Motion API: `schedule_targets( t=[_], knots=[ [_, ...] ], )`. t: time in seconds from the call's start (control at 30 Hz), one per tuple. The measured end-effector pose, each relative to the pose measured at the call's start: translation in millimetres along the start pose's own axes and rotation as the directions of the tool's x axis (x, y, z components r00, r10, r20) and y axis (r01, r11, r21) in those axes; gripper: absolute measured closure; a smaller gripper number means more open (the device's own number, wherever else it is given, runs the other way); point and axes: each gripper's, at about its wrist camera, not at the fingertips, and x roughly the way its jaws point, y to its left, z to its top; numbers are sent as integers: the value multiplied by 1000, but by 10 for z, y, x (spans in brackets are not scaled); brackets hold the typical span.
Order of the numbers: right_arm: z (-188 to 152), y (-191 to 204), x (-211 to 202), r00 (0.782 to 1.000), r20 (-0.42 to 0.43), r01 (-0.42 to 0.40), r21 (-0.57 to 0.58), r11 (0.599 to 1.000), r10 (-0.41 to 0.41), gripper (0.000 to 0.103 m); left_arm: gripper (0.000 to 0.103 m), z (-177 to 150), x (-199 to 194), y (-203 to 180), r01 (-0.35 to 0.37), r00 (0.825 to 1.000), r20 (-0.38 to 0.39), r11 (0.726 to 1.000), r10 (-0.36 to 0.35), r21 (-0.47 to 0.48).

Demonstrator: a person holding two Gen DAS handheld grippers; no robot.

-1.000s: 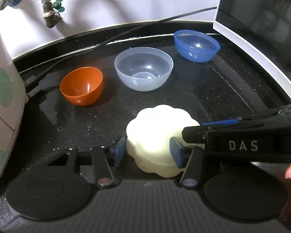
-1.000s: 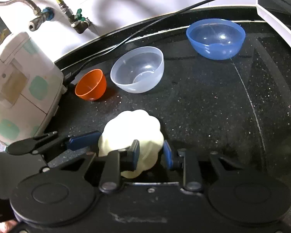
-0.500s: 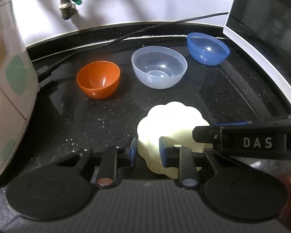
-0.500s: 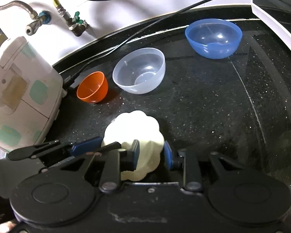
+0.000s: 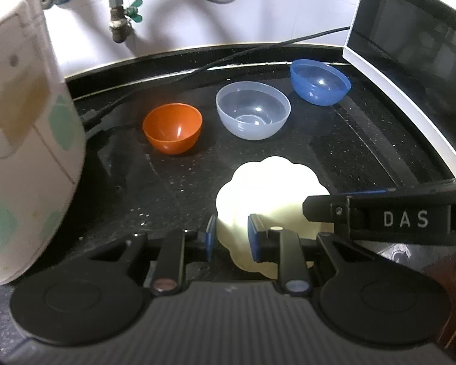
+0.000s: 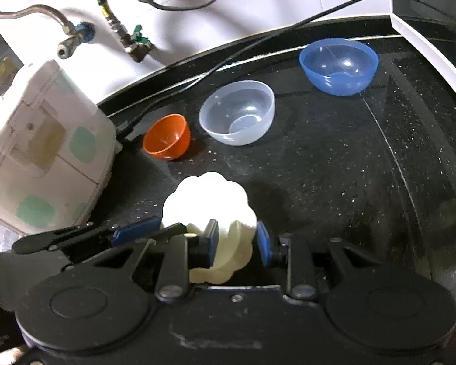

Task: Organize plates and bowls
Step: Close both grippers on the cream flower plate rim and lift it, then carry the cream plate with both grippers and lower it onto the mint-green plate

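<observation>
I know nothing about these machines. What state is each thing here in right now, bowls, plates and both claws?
orange bowl: upright, empty, standing alone.
clear bowl: upright, empty, standing alone.
blue bowl: upright, empty, tipped slightly.
white scalloped plates: stacked, gripped from both sides.
left claw: shut on the stack's rim.
right claw: shut on the stack's rim.

A black speckled stone counter [image 5: 343, 152] runs back to a white tiled wall [image 6: 273, 3], where metal pipes and a green-handled valve [image 5: 127, 12] hang down. A white appliance with a dark door, probably a microwave [image 5: 416, 60], stands at the right, and a white cooker with green patches [image 6: 42, 152] at the left. A black cable [image 6: 258, 42] trails along the counter's rear edge.
</observation>
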Motion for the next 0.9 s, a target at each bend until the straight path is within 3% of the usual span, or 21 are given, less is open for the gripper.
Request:
schedule_targets(
  t=[0.4, 0.9],
  knots=[
    [-418, 594, -285, 998, -30, -59, -48, 997, 58, 74, 81, -417, -647, 381, -36, 999, 4, 999, 36, -12],
    [-1125, 1323, -228, 975, -193, -134, -109, 985, 111, 74, 81, -1162, -1197, 929, -78, 995, -65, 996, 75, -41]
  ],
)
